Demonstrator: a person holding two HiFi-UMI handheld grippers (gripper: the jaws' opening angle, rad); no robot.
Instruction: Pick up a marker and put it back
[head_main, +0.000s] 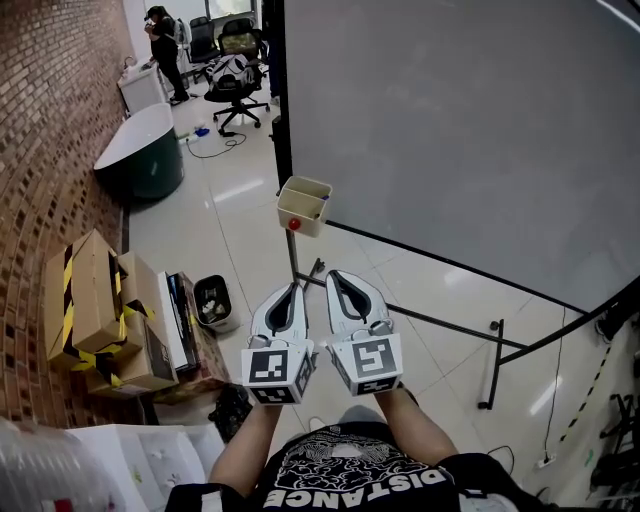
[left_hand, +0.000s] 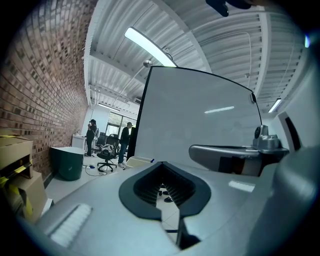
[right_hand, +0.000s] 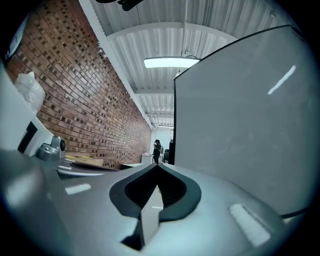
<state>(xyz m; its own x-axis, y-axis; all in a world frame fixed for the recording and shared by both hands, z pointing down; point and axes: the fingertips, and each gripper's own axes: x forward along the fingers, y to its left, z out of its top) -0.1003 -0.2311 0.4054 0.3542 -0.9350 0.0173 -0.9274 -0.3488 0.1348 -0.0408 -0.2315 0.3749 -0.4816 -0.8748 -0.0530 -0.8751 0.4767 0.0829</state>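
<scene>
In the head view my two grippers are held side by side above the floor. My left gripper (head_main: 296, 287) and my right gripper (head_main: 333, 275) are both shut with nothing between their jaws. Just beyond their tips a cream holder box (head_main: 304, 205) hangs at the lower left corner of the whiteboard (head_main: 450, 130), with a small red round thing (head_main: 293, 224) on its front. In the left gripper view the left gripper (left_hand: 162, 164) points at that holder box (left_hand: 139, 161). The right gripper (right_hand: 157, 166) faces along the whiteboard (right_hand: 240, 125). No marker shows plainly.
Black stand legs (head_main: 440, 320) run across the floor under the board. Cardboard boxes (head_main: 95, 310) and a small bin (head_main: 213, 300) sit by the brick wall on the left. Farther back are a dark green tub (head_main: 140, 160), an office chair (head_main: 235, 85) and a person (head_main: 163, 50).
</scene>
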